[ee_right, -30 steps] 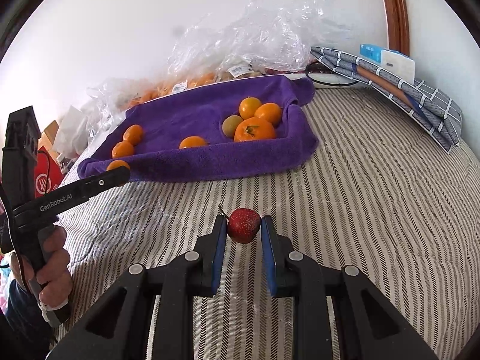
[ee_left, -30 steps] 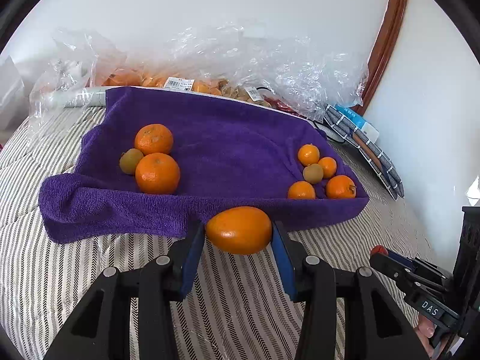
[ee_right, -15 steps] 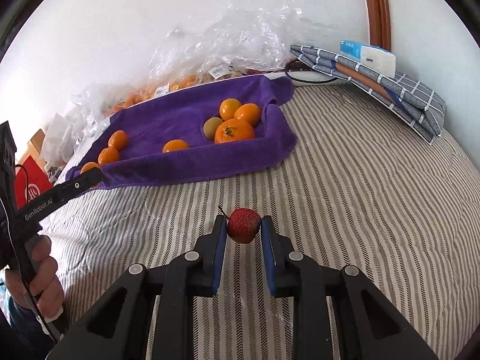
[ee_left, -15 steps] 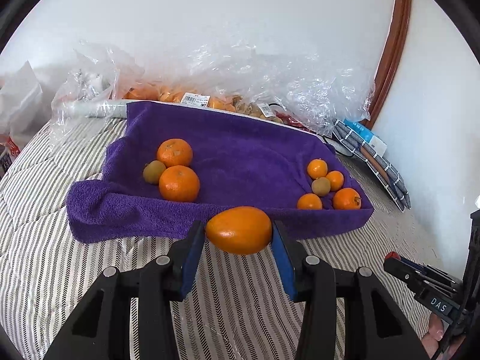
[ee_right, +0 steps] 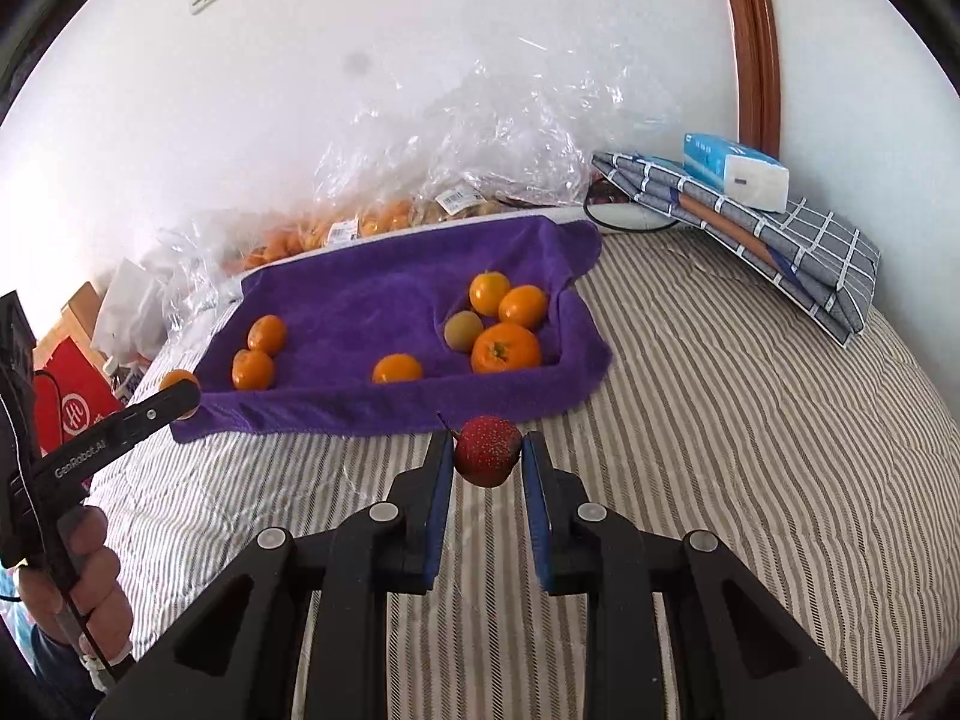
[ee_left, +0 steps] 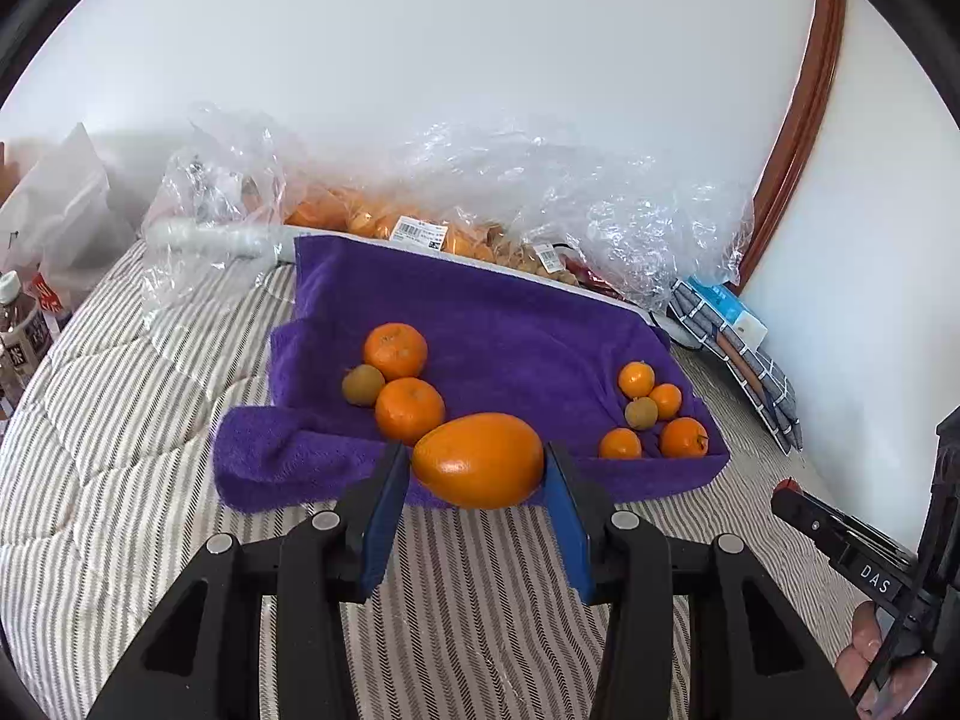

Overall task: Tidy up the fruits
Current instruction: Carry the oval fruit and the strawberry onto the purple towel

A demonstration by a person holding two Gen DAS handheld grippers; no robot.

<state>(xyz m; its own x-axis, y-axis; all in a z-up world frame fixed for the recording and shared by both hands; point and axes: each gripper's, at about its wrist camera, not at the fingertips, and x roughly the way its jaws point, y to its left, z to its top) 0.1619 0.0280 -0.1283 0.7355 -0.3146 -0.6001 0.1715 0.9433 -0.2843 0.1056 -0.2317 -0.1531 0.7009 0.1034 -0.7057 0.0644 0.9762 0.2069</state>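
My left gripper [ee_left: 478, 468] is shut on a large oval orange fruit [ee_left: 478, 459] and holds it above the striped bedding, short of the purple towel [ee_left: 498, 318]. On the towel lie two oranges [ee_left: 409, 409] with a brownish fruit [ee_left: 362, 384] at the left, and several small oranges [ee_left: 683, 437] with another brownish fruit [ee_left: 641, 412] at the right. My right gripper [ee_right: 485, 453] is shut on a red strawberry [ee_right: 486, 450], in front of the towel's [ee_right: 360, 294] near edge. The left gripper also shows in the right wrist view [ee_right: 174, 399].
Clear plastic bags of fruit [ee_left: 480, 210] lie behind the towel against the white wall. A folded checked cloth [ee_right: 780, 240] with a tissue pack [ee_right: 735, 171] lies at the back right. Bottles [ee_left: 18, 324] and a red bag [ee_right: 69, 414] stand off the bed's left side.
Both grippers have pulled back and risen from the towel, still holding their fruits. The towel looks smaller and farther in both views, and more of the left bedside shows.
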